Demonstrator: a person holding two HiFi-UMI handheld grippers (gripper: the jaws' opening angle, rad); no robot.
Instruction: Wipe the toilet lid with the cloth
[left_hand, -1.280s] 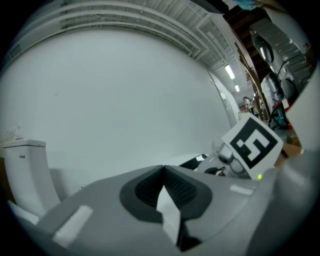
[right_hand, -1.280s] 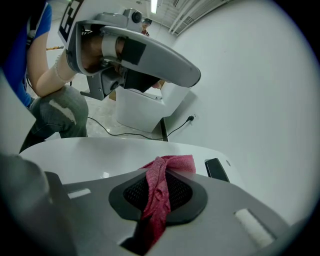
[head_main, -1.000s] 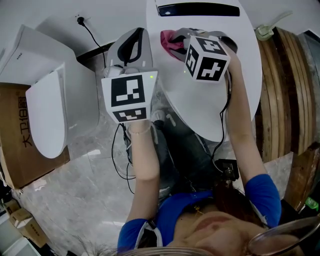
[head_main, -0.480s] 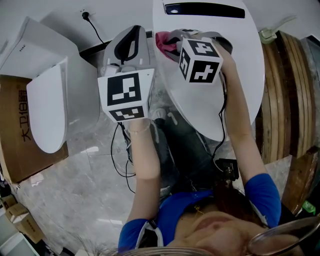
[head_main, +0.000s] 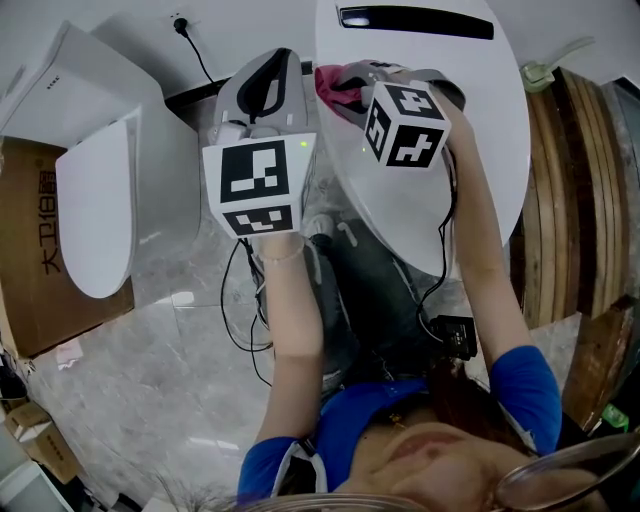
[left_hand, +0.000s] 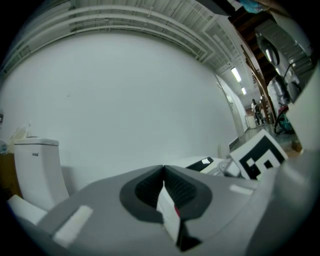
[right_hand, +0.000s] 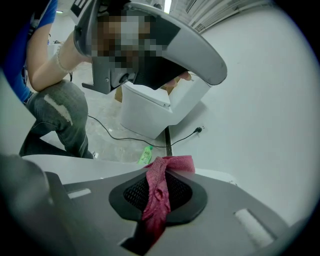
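The white toilet lid (head_main: 440, 190) fills the upper right of the head view. My right gripper (head_main: 352, 82) rests over the lid's far left part, shut on a pink-red cloth (head_main: 333, 84) that bunches out past its tips. In the right gripper view the cloth (right_hand: 159, 192) runs between the shut jaws of that gripper (right_hand: 163, 169) and hangs over the lid's edge. My left gripper (head_main: 282, 58) hovers just left of the lid, off its surface. In its own view the left gripper (left_hand: 163, 168) has its jaws closed tip to tip on nothing.
A second white toilet (head_main: 95, 190) stands at the left beside a cardboard box (head_main: 25, 260). Black cables (head_main: 245, 300) trail over the marble floor. Wooden boards (head_main: 575, 180) line the right side. A green bottle (right_hand: 145, 155) lies on the floor by the wall.
The right gripper and cloth have slid a little toward the lid's left edge. The left gripper has barely moved; the head view has shifted slightly.
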